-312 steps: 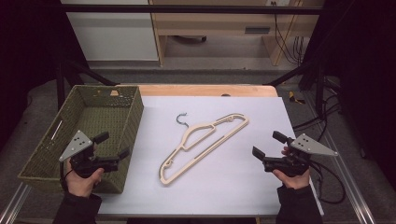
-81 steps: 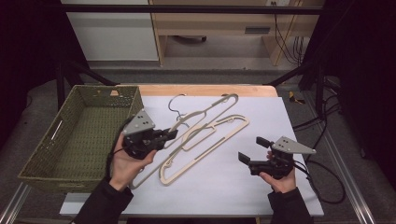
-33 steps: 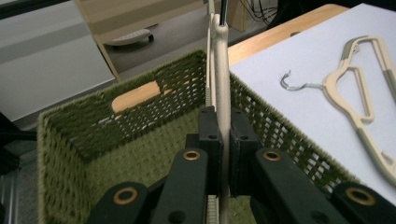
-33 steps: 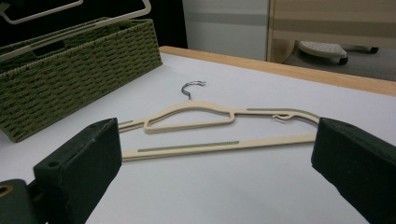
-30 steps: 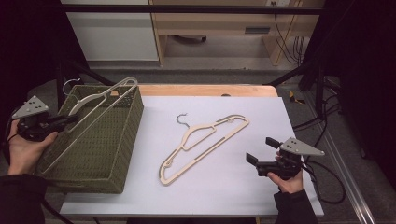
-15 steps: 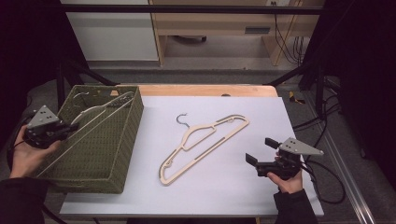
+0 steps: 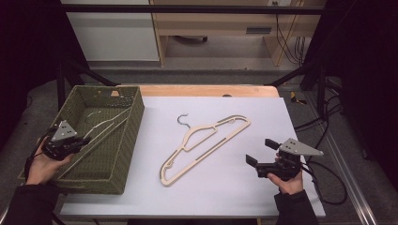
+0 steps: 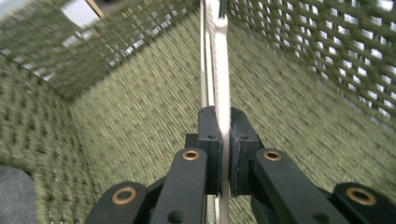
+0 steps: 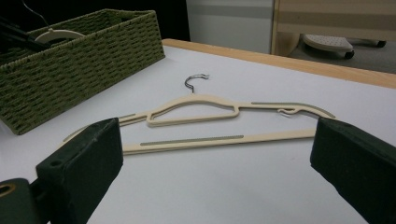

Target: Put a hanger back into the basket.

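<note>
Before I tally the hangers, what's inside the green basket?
One cream hanger lies slanted inside the basket, gripped by the shut left gripper. Its lower end is hidden behind the gripper and the near wall.

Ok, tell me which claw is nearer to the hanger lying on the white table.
Right. The right claw hovers open just beside the hanger on the table, facing it. The left claw is off over the green basket, shut on another hanger.
</note>
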Tool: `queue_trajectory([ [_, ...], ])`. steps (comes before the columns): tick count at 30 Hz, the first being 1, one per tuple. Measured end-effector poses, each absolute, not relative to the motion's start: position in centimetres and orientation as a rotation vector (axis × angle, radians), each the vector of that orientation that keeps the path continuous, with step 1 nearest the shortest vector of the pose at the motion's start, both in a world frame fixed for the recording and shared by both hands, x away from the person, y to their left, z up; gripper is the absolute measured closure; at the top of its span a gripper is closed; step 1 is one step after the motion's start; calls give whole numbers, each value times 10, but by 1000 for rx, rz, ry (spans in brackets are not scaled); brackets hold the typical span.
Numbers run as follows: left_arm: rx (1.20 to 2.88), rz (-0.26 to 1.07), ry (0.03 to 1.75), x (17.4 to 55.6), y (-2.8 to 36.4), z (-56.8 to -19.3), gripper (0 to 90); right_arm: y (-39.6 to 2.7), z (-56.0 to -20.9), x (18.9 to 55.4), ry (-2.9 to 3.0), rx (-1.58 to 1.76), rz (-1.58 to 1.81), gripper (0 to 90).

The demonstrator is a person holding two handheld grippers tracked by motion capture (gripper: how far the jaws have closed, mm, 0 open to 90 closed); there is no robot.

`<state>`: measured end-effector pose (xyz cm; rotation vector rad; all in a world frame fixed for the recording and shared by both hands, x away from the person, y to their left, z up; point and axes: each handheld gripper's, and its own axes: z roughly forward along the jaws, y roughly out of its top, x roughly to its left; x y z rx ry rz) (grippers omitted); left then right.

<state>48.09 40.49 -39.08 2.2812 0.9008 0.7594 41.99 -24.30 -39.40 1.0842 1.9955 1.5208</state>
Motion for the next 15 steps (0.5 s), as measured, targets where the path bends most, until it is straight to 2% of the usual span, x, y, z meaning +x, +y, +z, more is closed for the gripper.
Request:
queue_trajectory([
  [4,2293,697,901,479,397,-392,839,-242,-395,420,2005,1082,1519,31],
  [15,2399,661,860,477,382,-402,789,-241,-395,420,2007,1084,1522,34],
])
